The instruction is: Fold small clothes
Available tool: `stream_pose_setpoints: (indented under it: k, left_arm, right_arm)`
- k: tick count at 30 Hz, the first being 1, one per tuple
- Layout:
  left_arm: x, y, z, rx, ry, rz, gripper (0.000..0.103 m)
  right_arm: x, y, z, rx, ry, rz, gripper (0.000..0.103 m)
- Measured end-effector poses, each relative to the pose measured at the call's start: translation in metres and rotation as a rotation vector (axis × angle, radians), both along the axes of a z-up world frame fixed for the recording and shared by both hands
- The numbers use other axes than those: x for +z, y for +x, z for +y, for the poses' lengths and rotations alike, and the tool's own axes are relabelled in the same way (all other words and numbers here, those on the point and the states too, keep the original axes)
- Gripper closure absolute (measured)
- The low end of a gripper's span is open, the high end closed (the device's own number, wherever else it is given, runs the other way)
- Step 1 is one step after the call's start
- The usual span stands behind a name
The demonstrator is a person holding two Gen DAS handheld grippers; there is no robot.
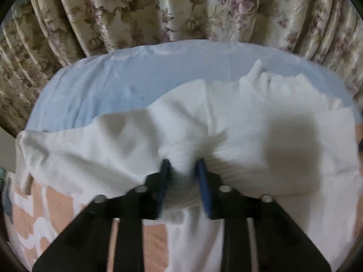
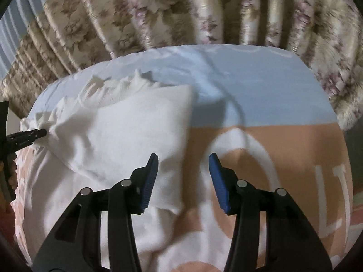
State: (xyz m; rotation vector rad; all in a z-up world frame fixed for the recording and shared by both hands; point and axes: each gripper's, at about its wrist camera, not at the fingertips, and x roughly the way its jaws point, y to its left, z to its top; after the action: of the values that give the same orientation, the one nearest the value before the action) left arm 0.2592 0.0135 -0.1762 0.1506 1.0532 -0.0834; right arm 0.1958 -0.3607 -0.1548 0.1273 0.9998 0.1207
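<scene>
A small white ribbed garment (image 1: 226, 124) lies on a bed cover of light blue and peach. My left gripper (image 1: 182, 167) is shut on a bunched fold of the garment near its near edge and lifts it a little. In the right wrist view the same garment (image 2: 127, 122) lies left of centre, and the left gripper's black tip (image 2: 34, 134) pinches its left end. My right gripper (image 2: 183, 158) is open and empty, hovering over the garment's right edge, with its left blue pad (image 2: 149, 179) above the cloth.
The bed cover (image 2: 283, 149) has a blue far band and a peach near part with white letters. A floral curtain (image 1: 181, 6) hangs behind the bed's far edge. The person's hand (image 2: 11, 170) shows at the left edge.
</scene>
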Motion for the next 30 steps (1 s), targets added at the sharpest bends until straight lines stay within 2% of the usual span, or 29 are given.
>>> stream_pose_setpoints:
  k: [2,3,7,11,12,13,14,15,16,17,20,23,25,27,30]
  left_arm:
    - [0.002,-0.004,0.006,0.016,0.015,-0.014,0.047]
    - [0.005,-0.006,0.011,0.031,0.017,-0.025,0.043]
    - [0.022,-0.013,0.029,0.061,0.005,-0.059,0.037]
    - [0.030,-0.013,0.020,0.031,-0.092,-0.056,0.034]
    - [0.028,-0.012,0.014,0.020,-0.105,-0.044,0.034]
    - [0.023,-0.008,0.006,0.010,-0.112,-0.031,0.034]
    - [0.019,-0.007,-0.001,0.004,-0.109,-0.025,0.034]
    - [0.012,-0.004,-0.010,-0.008,-0.100,-0.015,0.034]
    - [0.007,-0.003,-0.018,-0.013,-0.084,-0.008,0.034]
    - [0.004,-0.002,-0.024,-0.017,-0.069,-0.007,0.034]
    - [0.002,-0.004,-0.036,-0.043,-0.086,0.002,0.034]
    - [-0.001,-0.008,-0.047,-0.067,-0.056,-0.011,0.034]
    - [-0.009,-0.007,-0.048,-0.060,-0.041,0.003,0.034]
    - [-0.015,-0.006,-0.041,-0.043,-0.077,0.012,0.032]
    - [-0.012,-0.007,-0.035,-0.038,-0.100,0.015,0.032]
  right_arm:
    - [-0.005,0.006,0.007,0.007,-0.017,0.014,0.055]
    - [-0.008,0.011,0.009,0.010,-0.017,0.032,0.055]
    - [-0.008,0.013,-0.010,-0.024,0.103,0.024,0.055]
    - [-0.023,0.022,-0.031,-0.066,0.273,0.076,0.055]
    - [-0.028,0.025,-0.032,-0.071,0.303,0.092,0.059]
    - [-0.033,0.029,-0.032,-0.070,0.337,0.104,0.077]
    - [-0.034,0.032,-0.030,-0.061,0.364,0.107,0.086]
    - [-0.032,0.032,-0.027,-0.057,0.363,0.102,0.094]
    - [-0.027,0.032,-0.021,-0.053,0.299,0.083,0.095]
    - [-0.018,0.031,-0.015,-0.049,0.190,0.057,0.095]
    - [-0.003,0.028,-0.028,-0.083,0.061,0.038,0.096]
    - [-0.001,0.028,-0.043,-0.078,0.054,0.054,0.096]
    - [-0.010,0.029,-0.038,-0.061,0.012,0.080,0.096]
    - [-0.023,0.031,-0.032,-0.053,-0.020,0.112,0.094]
    - [-0.017,0.025,-0.037,-0.087,0.020,0.080,0.084]
